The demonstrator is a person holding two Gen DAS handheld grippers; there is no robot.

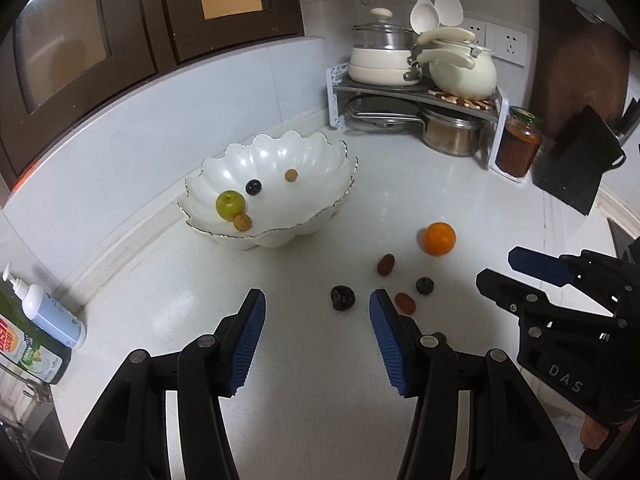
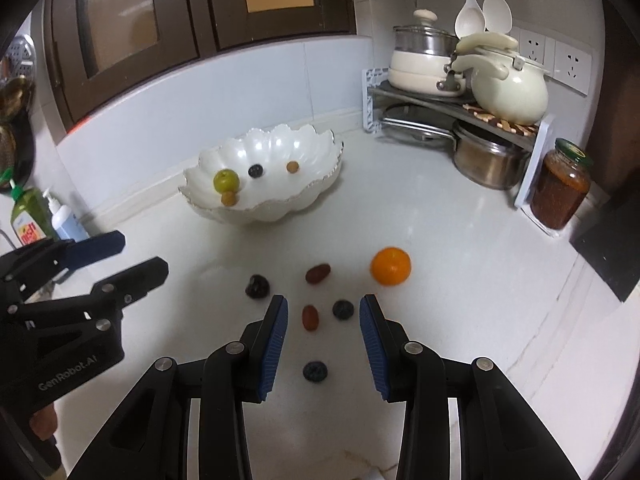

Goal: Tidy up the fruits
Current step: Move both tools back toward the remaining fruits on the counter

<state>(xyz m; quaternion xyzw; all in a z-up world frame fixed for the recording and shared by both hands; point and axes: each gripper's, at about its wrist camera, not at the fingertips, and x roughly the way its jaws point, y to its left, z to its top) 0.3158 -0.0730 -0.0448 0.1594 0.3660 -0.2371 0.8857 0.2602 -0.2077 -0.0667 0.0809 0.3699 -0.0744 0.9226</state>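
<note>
Nearest the right gripper (image 2: 323, 308), whose jaws stand wide apart and hold nothing, a blueberry (image 2: 315, 371) lies on the white counter (image 2: 440, 240) between its fingers. Just past the fingertips sit a red date (image 2: 310, 317) and a second blueberry (image 2: 343, 309). The left gripper (image 1: 317, 300) is likewise spread and empty, hovering over bare counter, with a dark wrinkled fruit (image 1: 343, 298) just ahead between its tips. Beyond lie another red date (image 2: 318, 273) and an orange (image 2: 391, 266).

Farther back the scalloped white bowl (image 2: 320, 192) holds a green apple (image 2: 226, 180), a small brown fruit (image 2: 229, 198) touching it, a dark berry (image 2: 255, 171) and another small brown fruit (image 2: 293, 166).

The nearest blueberry shows clearly only in the right view; in the left view it is mostly hidden behind a finger. That view shows "DAS" on the right gripper's body, while the right view reads "GenRobot.AI" on the left one. A green bottle (image 1: 28, 354) at the left edge reads "LEMON".
</note>
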